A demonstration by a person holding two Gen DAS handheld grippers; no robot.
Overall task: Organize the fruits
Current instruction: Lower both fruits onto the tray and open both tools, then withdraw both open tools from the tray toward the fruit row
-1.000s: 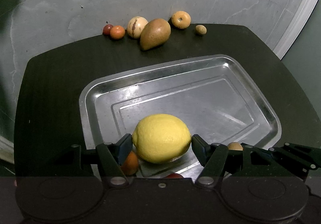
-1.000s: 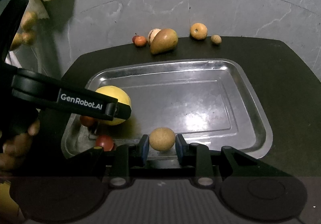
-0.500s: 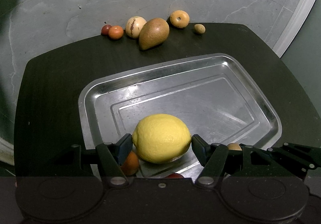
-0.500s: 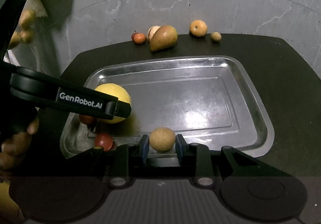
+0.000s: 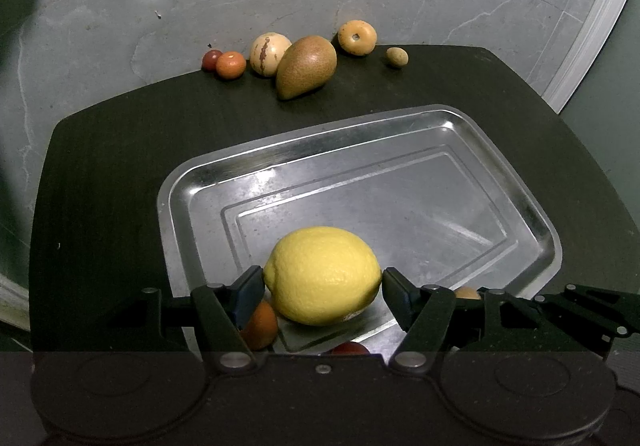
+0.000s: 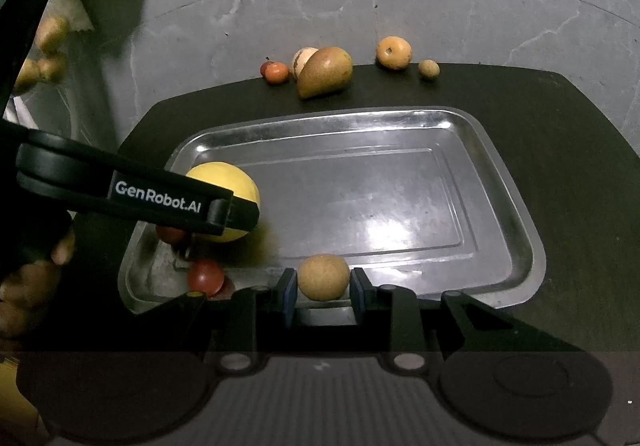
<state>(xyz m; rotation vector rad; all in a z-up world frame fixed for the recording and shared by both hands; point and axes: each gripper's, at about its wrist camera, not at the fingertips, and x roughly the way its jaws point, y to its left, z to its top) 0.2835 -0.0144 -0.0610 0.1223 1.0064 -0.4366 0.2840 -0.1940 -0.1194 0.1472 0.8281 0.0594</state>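
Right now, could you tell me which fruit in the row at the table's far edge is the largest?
The brownish-green pear lying on its side in the middle of the row; the cream, orange and red fruits beside it are all rounder and clearly smaller.

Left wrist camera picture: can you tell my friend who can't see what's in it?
The left gripper has a big yellow lemon between its fingers over a shiny metal tray on a dark table. Six more fruits sit in a row along the table's far edge.

Red fruit [image 5: 350, 348] half-hidden behind tongs
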